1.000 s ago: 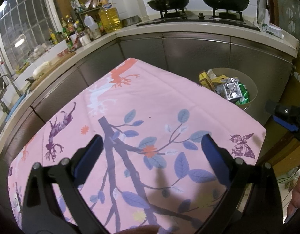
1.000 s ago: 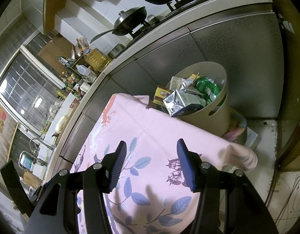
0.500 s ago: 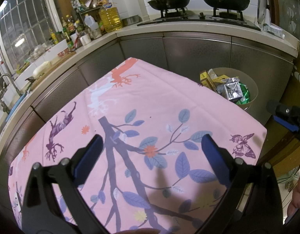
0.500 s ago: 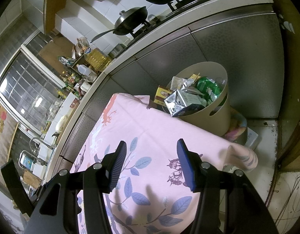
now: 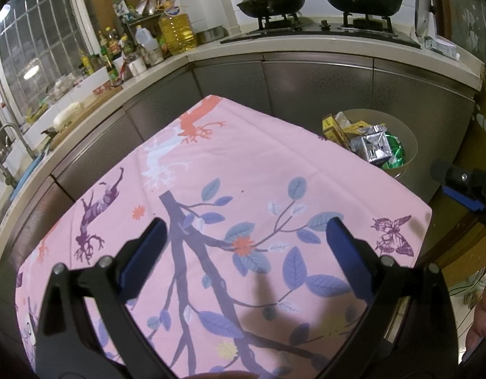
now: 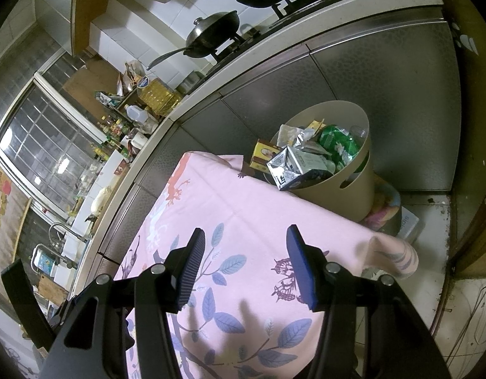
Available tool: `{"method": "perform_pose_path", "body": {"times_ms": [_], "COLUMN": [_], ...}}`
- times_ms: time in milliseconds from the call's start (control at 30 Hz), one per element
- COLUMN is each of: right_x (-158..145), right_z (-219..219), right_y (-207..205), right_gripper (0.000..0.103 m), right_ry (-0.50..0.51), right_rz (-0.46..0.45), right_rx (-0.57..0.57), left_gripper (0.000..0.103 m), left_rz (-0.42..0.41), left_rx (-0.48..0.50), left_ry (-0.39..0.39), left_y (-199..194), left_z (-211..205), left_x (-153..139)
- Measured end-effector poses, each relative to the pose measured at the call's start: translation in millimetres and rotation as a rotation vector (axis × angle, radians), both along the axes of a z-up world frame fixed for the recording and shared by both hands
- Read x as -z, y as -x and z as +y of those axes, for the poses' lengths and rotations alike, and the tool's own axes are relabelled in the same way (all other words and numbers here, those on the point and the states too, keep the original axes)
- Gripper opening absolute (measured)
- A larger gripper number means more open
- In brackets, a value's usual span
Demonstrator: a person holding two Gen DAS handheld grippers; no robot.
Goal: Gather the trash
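The beige bin [image 6: 337,195] stood on the floor just beyond the far right corner of the table's pink tablecloth [image 5: 249,173], against the grey cabinet fronts [image 6: 385,94]. Trash filled it past the rim: a silver foil carton [image 6: 290,167], a green wrapper [image 6: 336,143] and a yellow box [image 6: 263,154] at its left edge. The left gripper [image 5: 244,243] hung over the cloth, jaws wide and empty. The right gripper [image 6: 244,262] hung nearer the bin, jaws parted, holding nothing.
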State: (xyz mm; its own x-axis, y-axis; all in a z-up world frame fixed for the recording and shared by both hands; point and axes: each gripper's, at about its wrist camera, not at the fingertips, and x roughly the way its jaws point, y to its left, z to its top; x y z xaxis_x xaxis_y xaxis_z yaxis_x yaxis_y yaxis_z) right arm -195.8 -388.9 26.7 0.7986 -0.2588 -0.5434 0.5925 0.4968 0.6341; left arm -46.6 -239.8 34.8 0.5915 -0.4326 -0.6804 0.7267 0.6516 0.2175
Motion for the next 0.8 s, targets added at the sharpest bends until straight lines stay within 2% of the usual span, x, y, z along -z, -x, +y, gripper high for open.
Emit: {"method": "perform_pose_path", "body": {"times_ms": [800], "right_x": [1.0], "right_z": [0.5], "right_y": [-1.2], "right_gripper": [0.051], "right_ry": [-0.003], "right_rz": [0.000], "right_rx": [0.000], "left_gripper": [0.097], "left_rz": [0.000], "left_rx": [0.001], "left_ry": [0.000], "left_y": [0.0], "left_z": [0.1], "left_x": [-1.1]}}
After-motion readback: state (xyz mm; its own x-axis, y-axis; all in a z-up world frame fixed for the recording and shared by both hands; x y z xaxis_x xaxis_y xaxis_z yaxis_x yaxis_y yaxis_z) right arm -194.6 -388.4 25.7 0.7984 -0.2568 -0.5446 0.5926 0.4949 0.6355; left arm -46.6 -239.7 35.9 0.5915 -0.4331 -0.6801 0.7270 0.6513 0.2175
